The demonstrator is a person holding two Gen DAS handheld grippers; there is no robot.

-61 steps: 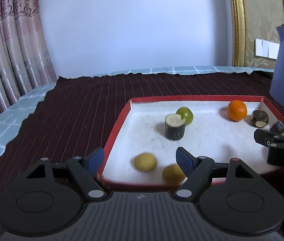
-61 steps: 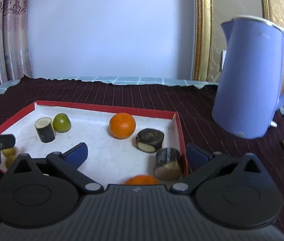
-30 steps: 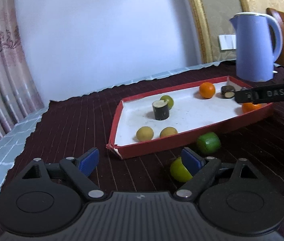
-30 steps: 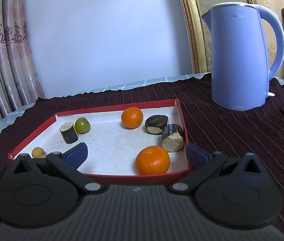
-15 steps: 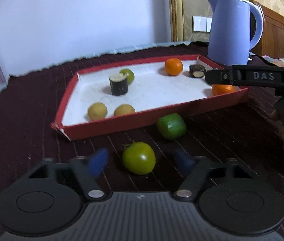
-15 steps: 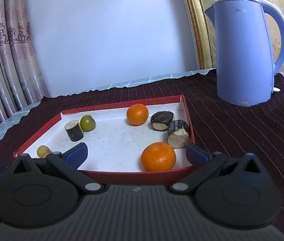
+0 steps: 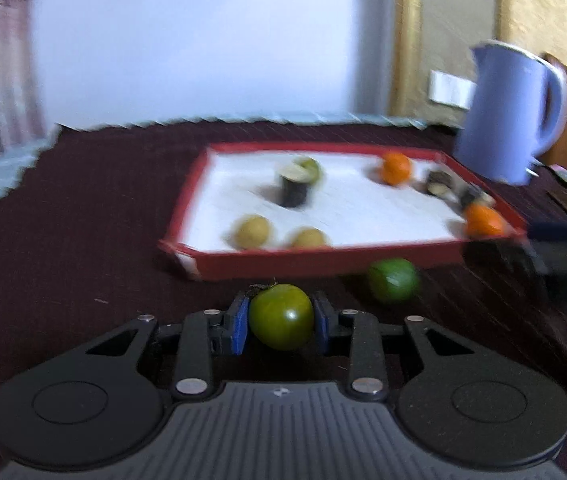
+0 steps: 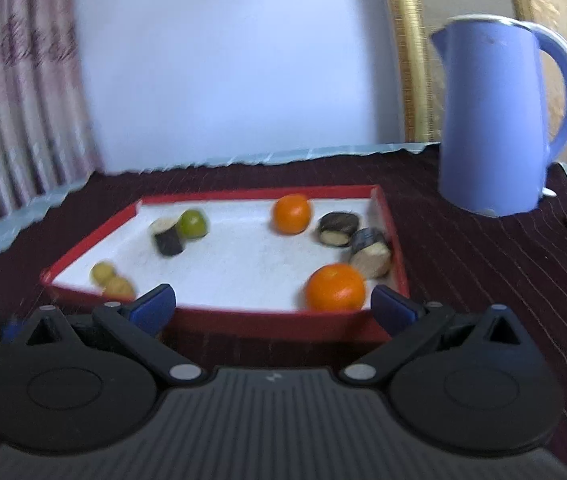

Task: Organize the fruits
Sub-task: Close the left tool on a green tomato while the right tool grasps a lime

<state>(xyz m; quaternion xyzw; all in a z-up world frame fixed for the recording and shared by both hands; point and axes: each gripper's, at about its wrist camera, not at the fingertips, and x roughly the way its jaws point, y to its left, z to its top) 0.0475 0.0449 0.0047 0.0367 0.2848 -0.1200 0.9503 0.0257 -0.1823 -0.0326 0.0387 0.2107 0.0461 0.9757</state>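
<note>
The left gripper (image 7: 281,326) has its two blue pads pressed on the sides of a green tomato (image 7: 281,322), so it is clamped on it. The tomato sits just in front of the red tray (image 7: 323,266), near the dark tablecloth (image 7: 75,248); the picture is blurry, so I cannot tell if it is lifted off the cloth yet. The right gripper (image 8: 273,304) has its jaws wide apart and holds nothing. It hangs just in front of the tray's near wall. Inside the tray are two oranges, a small green fruit, two yellow ones and some dark cut pieces. Another green fruit (image 7: 392,280) lies outside on the cloth, close by the tray wall. To do this step well, I think the hand should squeeze gently, because a tomato is soft and round and may slip. Lift it high enough to clear the red wall, then set it down on a bare white spot, away from the other fruits.
</note>
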